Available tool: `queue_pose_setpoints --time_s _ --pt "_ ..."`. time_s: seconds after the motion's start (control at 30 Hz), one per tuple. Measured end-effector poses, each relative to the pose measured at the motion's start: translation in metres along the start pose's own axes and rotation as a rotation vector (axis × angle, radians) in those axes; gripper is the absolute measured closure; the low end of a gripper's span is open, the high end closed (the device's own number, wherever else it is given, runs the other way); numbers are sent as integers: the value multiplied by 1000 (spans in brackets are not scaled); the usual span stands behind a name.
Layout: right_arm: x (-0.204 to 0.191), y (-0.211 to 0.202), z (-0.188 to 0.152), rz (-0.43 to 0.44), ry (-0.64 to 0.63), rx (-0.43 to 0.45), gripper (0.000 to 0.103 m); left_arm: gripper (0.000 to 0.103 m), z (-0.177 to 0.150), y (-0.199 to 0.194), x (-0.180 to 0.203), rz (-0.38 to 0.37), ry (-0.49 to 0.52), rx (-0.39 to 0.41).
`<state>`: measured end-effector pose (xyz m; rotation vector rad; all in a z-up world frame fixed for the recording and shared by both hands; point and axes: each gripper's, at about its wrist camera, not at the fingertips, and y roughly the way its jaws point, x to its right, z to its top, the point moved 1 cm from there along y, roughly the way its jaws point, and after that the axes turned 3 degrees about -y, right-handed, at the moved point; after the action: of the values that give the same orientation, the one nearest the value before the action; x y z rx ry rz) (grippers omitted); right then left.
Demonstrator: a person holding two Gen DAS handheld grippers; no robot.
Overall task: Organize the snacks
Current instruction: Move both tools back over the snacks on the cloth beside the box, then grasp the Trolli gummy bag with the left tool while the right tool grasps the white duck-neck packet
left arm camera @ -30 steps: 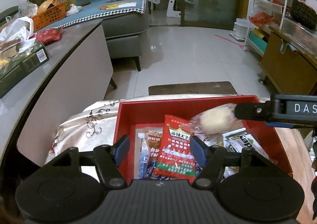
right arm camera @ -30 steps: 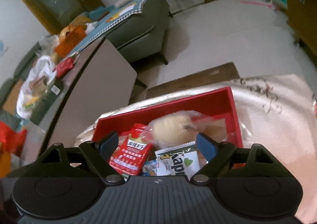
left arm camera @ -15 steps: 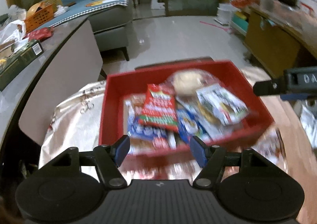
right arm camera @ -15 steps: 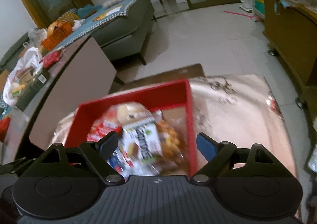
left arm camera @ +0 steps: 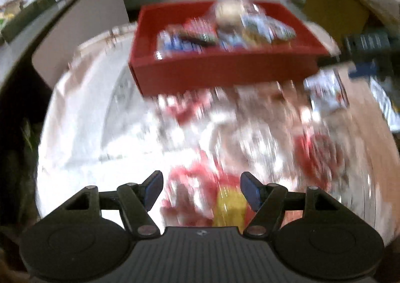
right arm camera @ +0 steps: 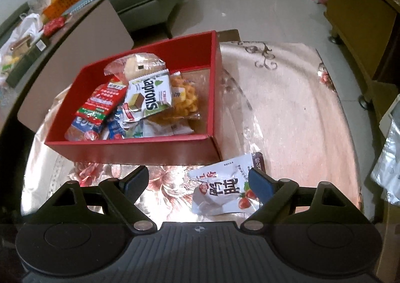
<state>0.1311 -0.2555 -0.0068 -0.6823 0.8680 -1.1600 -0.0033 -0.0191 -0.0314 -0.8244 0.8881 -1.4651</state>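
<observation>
Right claw (right arm camera: 198, 179) gaping empty over crinkly white packet (right arm camera: 225, 189), left claw (left arm camera: 201, 186) parted, glossy red box (right arm camera: 140, 151)

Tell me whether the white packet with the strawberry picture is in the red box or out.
Out. The white packet lies on the tablecloth, just outside the red box's near corner.

The tabletop (right arm camera: 295, 107) wore a shiny cloth with a flower pattern. A red box (right arm camera: 140, 150) full of snack packets stood on it toward the left. Just beside the box's near right corner lay a white packet (right arm camera: 222, 188) printed with red fruit, flat on the cloth.
</observation>
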Motion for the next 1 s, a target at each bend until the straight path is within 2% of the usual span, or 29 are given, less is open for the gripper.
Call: queue_pose_setpoints --time_s 0.17,0.23,0.3,0.47,0.53,0.67,0.73,0.9,1.0 --pt "1 -4 -3 15 -15 -4 11 40 -25 10 18 -7 27 -67" --pt "2 -4 -4 14 -18 -10 10 35 -27 13 24 13 37 -58" --pt "5 -5 -6 16 -16 -10 10 33 -26 12 28 25 46 -44" --pt "20 -6 -4 12 6 -3 9 32 -23 7 29 -9 49 -37" --pt "23 1 -2 5 11 -19 9 30 -27 11 31 -23 61 -66" --pt "24 20 2 9 -4 -36 9 30 -37 24 44 -5 114 -112" --pt "25 28 2 24 2 -43 9 26 -40 30 45 17 125 -122" --pt "26 46 -7 76 35 -92 9 27 -37 31 38 -3 87 -135" --pt "11 42 -19 162 31 -144 7 27 -36 30 34 -5 79 -142"
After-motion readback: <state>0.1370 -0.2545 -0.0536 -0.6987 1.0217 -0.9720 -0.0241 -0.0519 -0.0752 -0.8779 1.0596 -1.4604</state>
